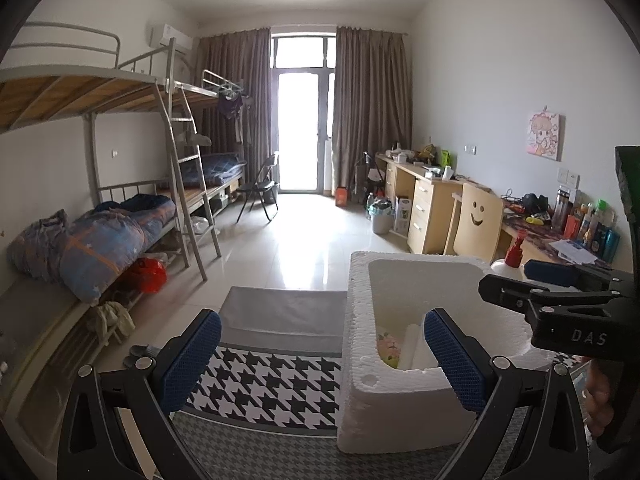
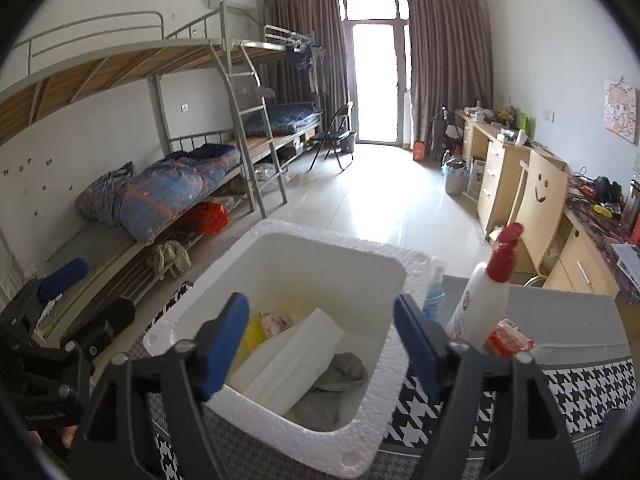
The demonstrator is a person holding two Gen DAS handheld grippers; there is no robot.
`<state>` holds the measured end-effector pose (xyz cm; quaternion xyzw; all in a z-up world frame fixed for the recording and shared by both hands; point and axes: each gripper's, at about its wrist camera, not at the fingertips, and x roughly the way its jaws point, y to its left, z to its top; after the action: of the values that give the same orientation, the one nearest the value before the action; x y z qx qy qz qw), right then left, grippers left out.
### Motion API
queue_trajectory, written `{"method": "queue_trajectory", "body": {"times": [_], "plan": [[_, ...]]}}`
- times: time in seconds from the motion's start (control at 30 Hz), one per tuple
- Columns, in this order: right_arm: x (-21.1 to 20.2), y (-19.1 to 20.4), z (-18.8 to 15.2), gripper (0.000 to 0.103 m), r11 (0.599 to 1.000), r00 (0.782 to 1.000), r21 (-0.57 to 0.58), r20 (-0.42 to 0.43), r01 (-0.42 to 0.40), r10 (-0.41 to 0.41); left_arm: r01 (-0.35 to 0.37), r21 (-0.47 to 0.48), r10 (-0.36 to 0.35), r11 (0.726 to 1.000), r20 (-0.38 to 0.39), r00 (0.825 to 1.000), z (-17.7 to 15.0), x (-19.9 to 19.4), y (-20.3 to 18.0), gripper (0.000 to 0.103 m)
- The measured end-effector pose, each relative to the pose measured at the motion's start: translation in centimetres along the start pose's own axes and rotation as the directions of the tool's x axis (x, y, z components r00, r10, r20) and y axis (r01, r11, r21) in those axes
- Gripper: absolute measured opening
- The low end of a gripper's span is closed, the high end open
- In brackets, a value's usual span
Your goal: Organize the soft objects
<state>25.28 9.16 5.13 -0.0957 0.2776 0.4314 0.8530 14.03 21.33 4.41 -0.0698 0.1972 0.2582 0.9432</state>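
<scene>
A white foam box stands on a table with a houndstooth cloth. In it lie a white soft pack, a grey cloth, a yellow item and a floral packet. My right gripper hangs open over the box's near side, nothing between its blue pads. My left gripper is open too, straddling the left wall of the foam box and holding nothing. Seen from the left wrist, the right gripper reaches over the box from the right.
Right of the box stand a white bottle with a red pump, a small blue spray bottle and a red-orange packet. Bunk beds line the left wall, with desks and a smiley chair along the right.
</scene>
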Motion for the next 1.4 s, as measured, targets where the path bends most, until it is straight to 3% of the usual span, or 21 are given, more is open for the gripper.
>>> {"method": "queue_trajectory", "body": {"times": [0.6, 1.4], "plan": [[-3.9, 0.0, -0.7, 0.085, 1.000, 0.998, -0.014, 0.063, -0.015, 0.016, 0.023, 0.027, -0.024, 0.999, 0.036, 0.999, 0.0, -3.3, -1.7, 0.102], [-8.7, -1.0, -4.3, 0.085, 0.999, 0.994, 0.026, 0.110, -0.020, 0.017, 0.066, 0.034, -0.068, 0.997, 0.058, 0.996, -1.5, -7.3, -3.8, 0.102]]}}
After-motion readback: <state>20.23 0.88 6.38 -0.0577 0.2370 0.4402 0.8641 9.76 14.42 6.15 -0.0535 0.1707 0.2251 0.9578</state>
